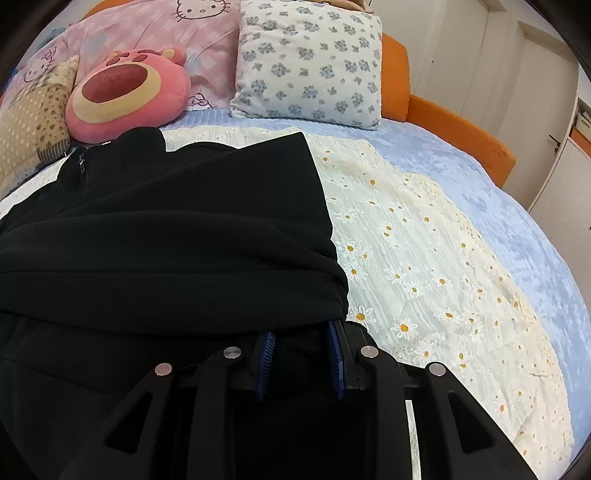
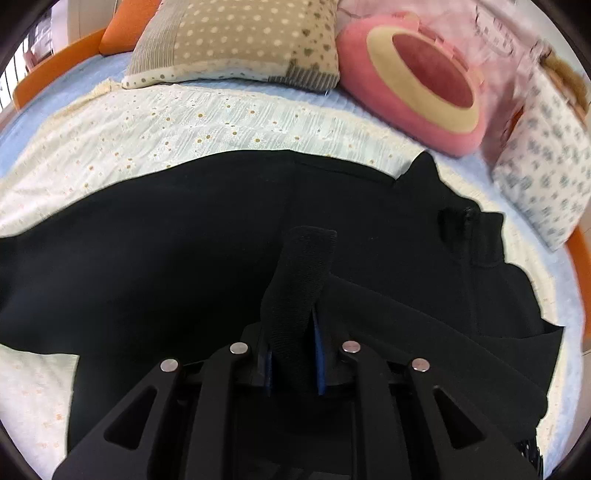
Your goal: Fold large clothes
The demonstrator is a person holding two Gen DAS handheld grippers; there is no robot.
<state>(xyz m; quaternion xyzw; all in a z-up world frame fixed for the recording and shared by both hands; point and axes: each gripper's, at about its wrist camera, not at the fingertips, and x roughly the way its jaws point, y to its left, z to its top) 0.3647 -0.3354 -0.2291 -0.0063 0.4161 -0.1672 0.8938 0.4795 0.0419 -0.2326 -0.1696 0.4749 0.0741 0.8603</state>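
A black zip-up garment (image 1: pixel 166 229) lies spread on a cream daisy-print blanket (image 1: pixel 424 258) on the bed. In the left wrist view a thick folded edge of it bulges over my left gripper (image 1: pixel 301 328). Its blue pads (image 1: pixel 337 354) grip black cloth and the fingertips are hidden under the fold. In the right wrist view the garment (image 2: pixel 166 240) fills the middle, with its collar and zipper (image 2: pixel 469 229) at the right. My right gripper (image 2: pixel 293 332) is shut on a ribbed sleeve cuff (image 2: pixel 306 258), which sticks up between the pads above the garment's body.
At the head of the bed are a floral pillow (image 1: pixel 310 62), a pink plush cushion (image 1: pixel 129 96), a dotted beige pillow (image 2: pixel 240 40) and a pink cartoon-cat pillow (image 1: pixel 177 33). An orange bed frame (image 1: pixel 461 122) rims the blue sheet (image 1: pixel 498 206). White cupboard doors (image 1: pixel 517 74) stand behind.
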